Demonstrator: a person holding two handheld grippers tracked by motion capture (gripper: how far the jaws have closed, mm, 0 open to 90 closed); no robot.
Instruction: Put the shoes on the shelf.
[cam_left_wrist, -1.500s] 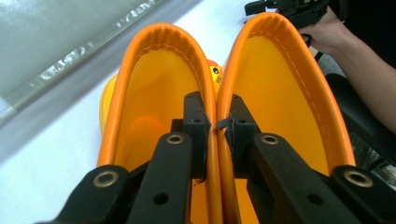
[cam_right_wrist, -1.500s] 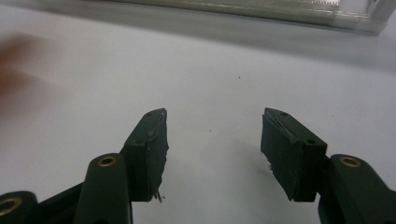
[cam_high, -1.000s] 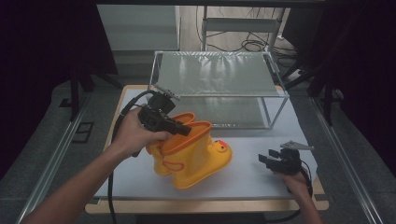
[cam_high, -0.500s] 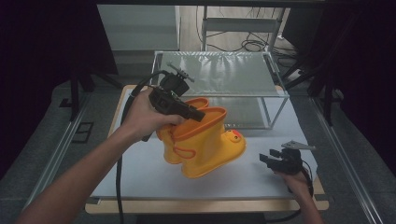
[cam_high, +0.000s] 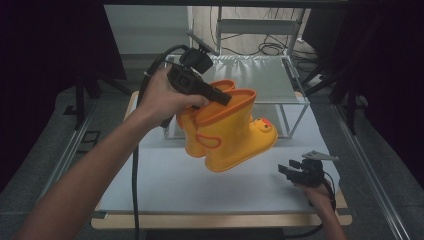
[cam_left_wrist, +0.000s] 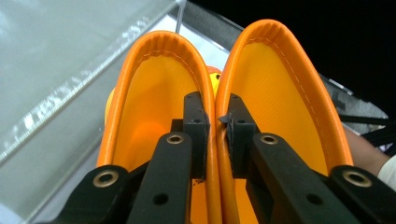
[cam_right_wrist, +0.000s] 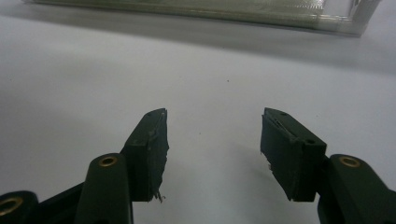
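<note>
A pair of yellow rubber boots (cam_high: 230, 135) with orange rims and a duck face on the toe hangs in the air above the white table top (cam_high: 165, 185). My left gripper (cam_high: 220, 97) is shut on the two adjoining boot rims; in the left gripper view its pads pinch both orange rims (cam_left_wrist: 215, 126) together, one jaw inside each boot. My right gripper (cam_high: 286, 169) rests low at the table's right front, open, with nothing between its fingers (cam_right_wrist: 149, 140).
A glass-topped metal shelf rack (cam_high: 280, 75) stands at the back of the table, right behind the lifted boots. Its lower edge (cam_right_wrist: 196, 11) runs across the far side in the right gripper view. A black cable (cam_high: 135, 180) trails from the left gripper.
The left hand has lifted the pair of boots off the table, up and toward the rack. The right gripper has stayed where it was.
</note>
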